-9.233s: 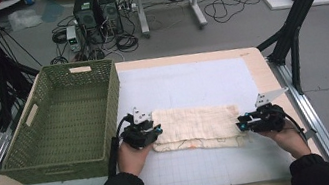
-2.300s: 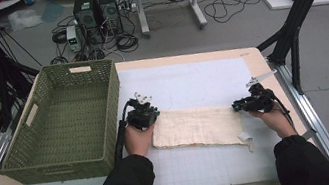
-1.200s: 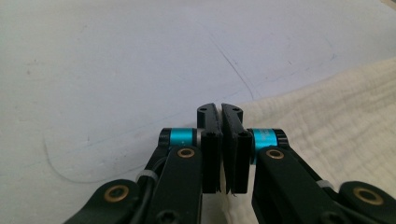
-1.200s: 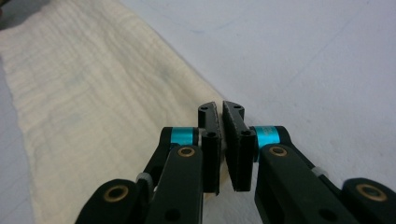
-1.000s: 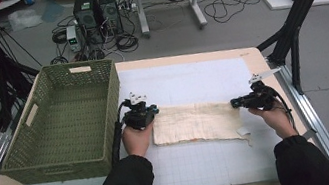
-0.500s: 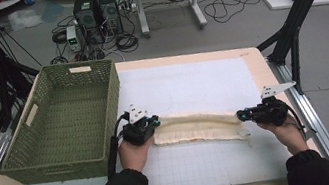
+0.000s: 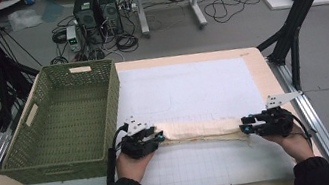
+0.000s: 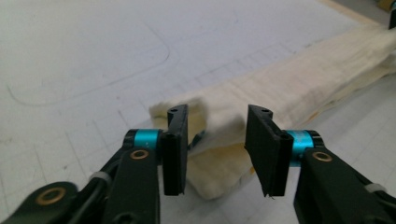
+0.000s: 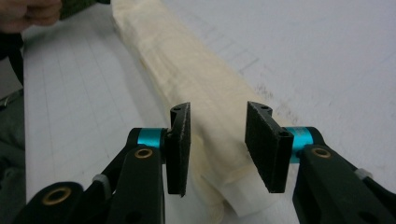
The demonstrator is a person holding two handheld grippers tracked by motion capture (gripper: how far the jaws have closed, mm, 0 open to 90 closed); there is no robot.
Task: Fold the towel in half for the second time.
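**Folded cloth between two open grippers**

At nine o'clock we see the green woven basket. Our left gripper gapes wide around one end of the cream folded cloth lying across the white surface; our right gripper gapes wide around the other end.

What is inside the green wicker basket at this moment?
The green wicker basket shows only its bare woven floor in the high view; nothing lies in it. The strip just behind its near wall is hidden.
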